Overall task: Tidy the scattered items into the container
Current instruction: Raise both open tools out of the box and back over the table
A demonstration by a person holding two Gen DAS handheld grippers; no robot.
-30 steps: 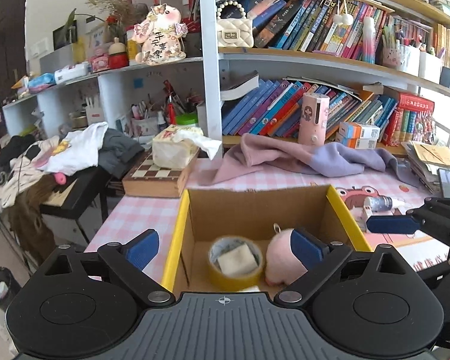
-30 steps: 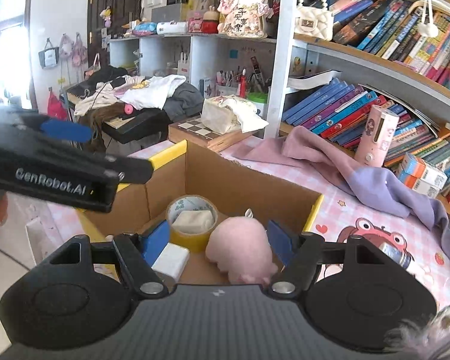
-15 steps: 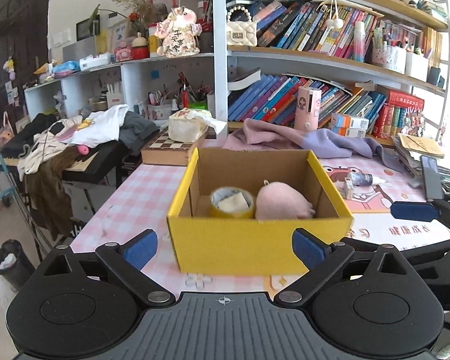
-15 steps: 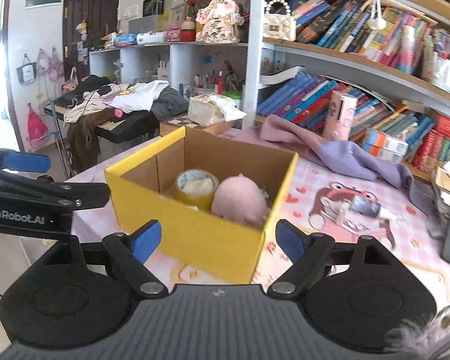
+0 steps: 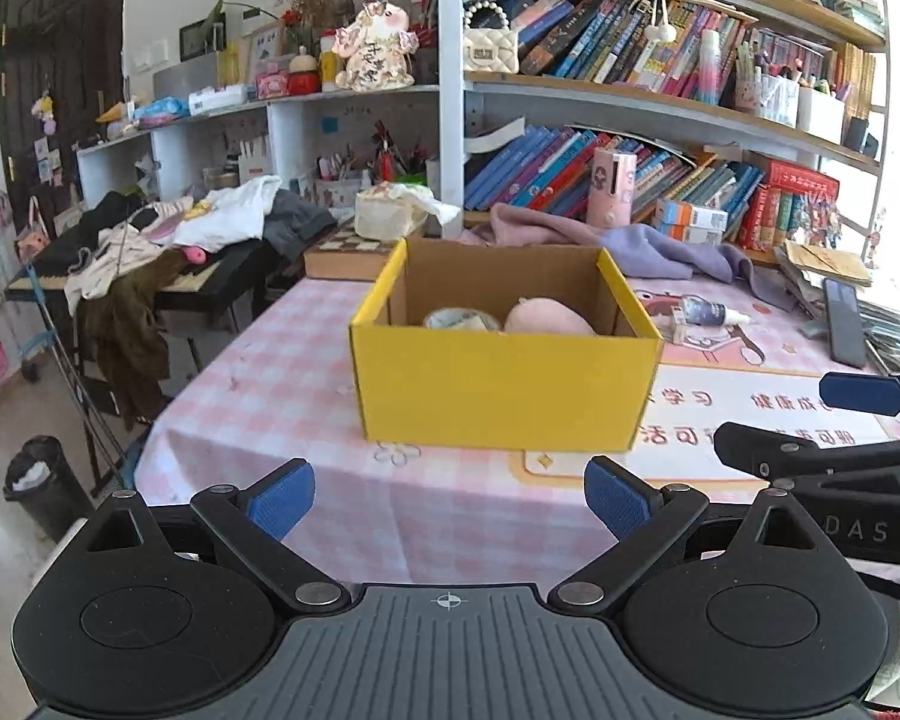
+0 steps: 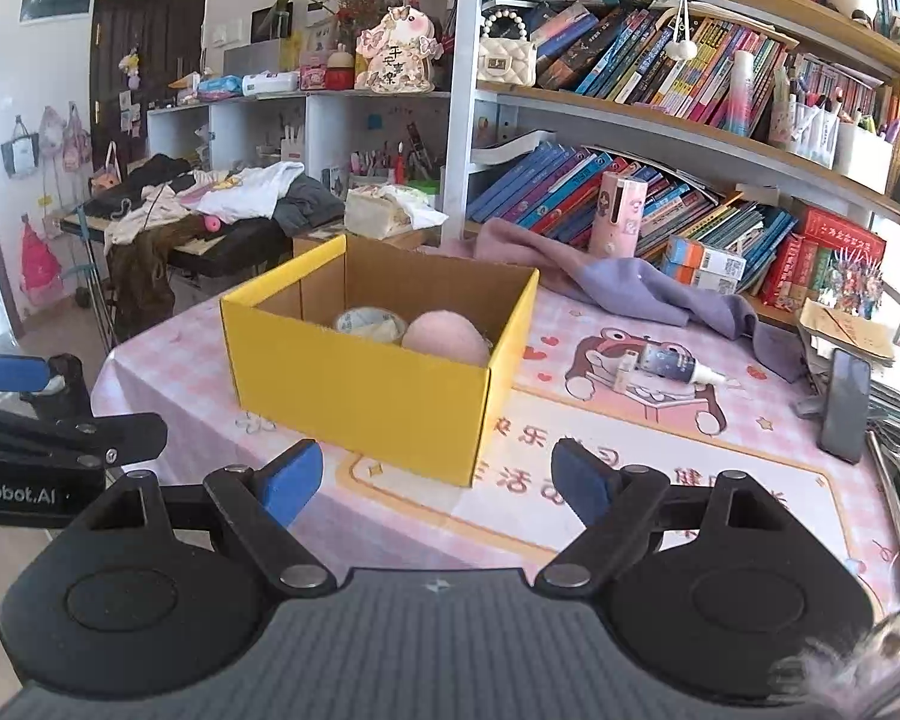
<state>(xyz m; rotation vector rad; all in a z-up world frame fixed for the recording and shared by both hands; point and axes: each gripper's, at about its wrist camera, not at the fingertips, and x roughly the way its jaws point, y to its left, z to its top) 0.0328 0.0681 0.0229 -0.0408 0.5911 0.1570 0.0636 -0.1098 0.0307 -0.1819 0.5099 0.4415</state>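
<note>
A yellow cardboard box stands on the pink checked tablecloth. Inside it lie a roll of tape and a pink plush toy. My left gripper is open and empty, held back near the table's front edge, well short of the box. My right gripper is also open with nothing between its blue pads, just in front of the box's near corner. Each gripper's finger shows at the edge of the other's view.
A small bottle lies on the cartoon mat right of the box. A dark phone rests at the right edge by stacked papers. A purple cloth, a chessboard and bookshelves line the back. A clothes-covered stand and bin sit left.
Both grippers have pulled back from over the box toward the table's front edge. The box now appears whole and farther away, with the toy and tape left inside. The right jaws widened slightly.
</note>
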